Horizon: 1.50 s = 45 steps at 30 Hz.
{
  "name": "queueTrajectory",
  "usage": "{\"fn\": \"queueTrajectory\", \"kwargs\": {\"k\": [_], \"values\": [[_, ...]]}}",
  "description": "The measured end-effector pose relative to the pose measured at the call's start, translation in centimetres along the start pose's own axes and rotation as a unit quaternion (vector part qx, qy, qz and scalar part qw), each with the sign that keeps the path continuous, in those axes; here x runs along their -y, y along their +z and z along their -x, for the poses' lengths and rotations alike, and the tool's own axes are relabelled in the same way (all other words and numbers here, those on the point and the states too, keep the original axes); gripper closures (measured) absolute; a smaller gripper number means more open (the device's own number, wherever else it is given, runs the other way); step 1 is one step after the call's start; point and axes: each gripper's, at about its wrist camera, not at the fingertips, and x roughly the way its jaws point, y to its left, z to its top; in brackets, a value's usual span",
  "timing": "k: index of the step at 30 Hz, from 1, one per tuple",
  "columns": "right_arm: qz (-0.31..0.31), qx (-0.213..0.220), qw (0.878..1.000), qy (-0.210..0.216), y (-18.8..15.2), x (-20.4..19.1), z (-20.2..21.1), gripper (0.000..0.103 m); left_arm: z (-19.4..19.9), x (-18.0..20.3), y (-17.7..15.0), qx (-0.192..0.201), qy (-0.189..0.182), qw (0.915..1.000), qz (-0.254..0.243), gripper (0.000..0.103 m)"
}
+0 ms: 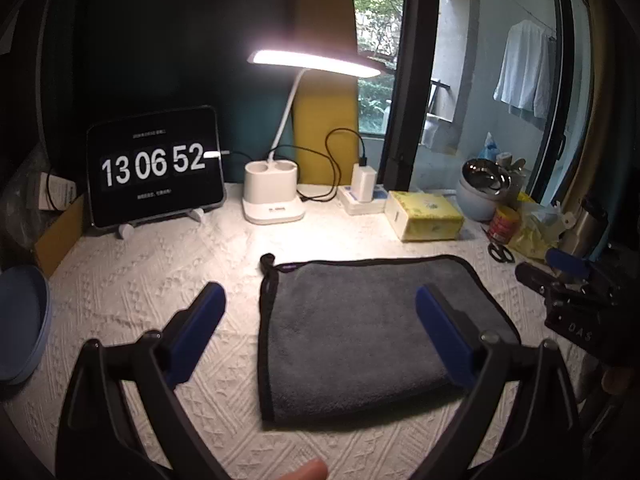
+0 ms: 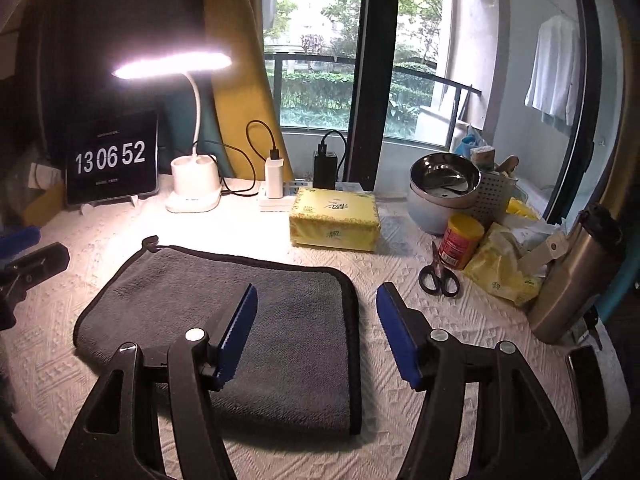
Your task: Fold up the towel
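A grey towel (image 1: 352,336) with black edging lies folded flat on the white textured table cover; it also shows in the right wrist view (image 2: 280,320). My left gripper (image 1: 320,300) is open and empty, held above the towel's left side, its blue pads (image 1: 200,332) spread wide. My right gripper (image 2: 316,300) is open and empty, above the towel's right edge. The right gripper shows at the right edge of the left wrist view (image 1: 568,292). The left gripper shows at the left edge of the right wrist view (image 2: 28,264).
Behind the towel stand a tablet clock (image 1: 154,166), a lit desk lamp (image 1: 274,196), a charger on a power strip (image 1: 364,188) and a yellow tissue pack (image 2: 334,220). Right side: scissors (image 2: 438,276), red can (image 2: 460,242), steel bowl (image 2: 444,176), metal flask (image 2: 576,276). A blue plate (image 1: 22,324) lies at the left.
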Motion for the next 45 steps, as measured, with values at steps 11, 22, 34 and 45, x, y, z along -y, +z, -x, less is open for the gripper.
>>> {"fn": "queueTrajectory", "kwargs": {"k": [11, 22, 34, 45], "values": [[0.013, 0.017, 1.0, 0.016, -2.0, -1.3, 3.9, 0.038, 3.7, 0.3, -2.9, 0.0, 0.018, 0.9998, -0.002, 0.006], [0.018, 0.0, 1.0, 0.006, -5.9, -1.3, 5.7, 0.038, 6.5, 1.6, -5.9, 0.007, -0.007, 0.9995, -0.028, 0.006], [0.01, 0.026, 1.0, 0.011, -8.9, -1.7, 9.5, 0.038, 9.5, 2.6, -8.6, 0.027, -0.014, 0.9988, -0.037, 0.006], [0.02, 0.066, 0.997, 0.02, -10.4, -3.1, 13.3, 0.038, 13.7, 3.3, -10.5, 0.073, -0.006, 0.9963, -0.045, 0.006]]}}
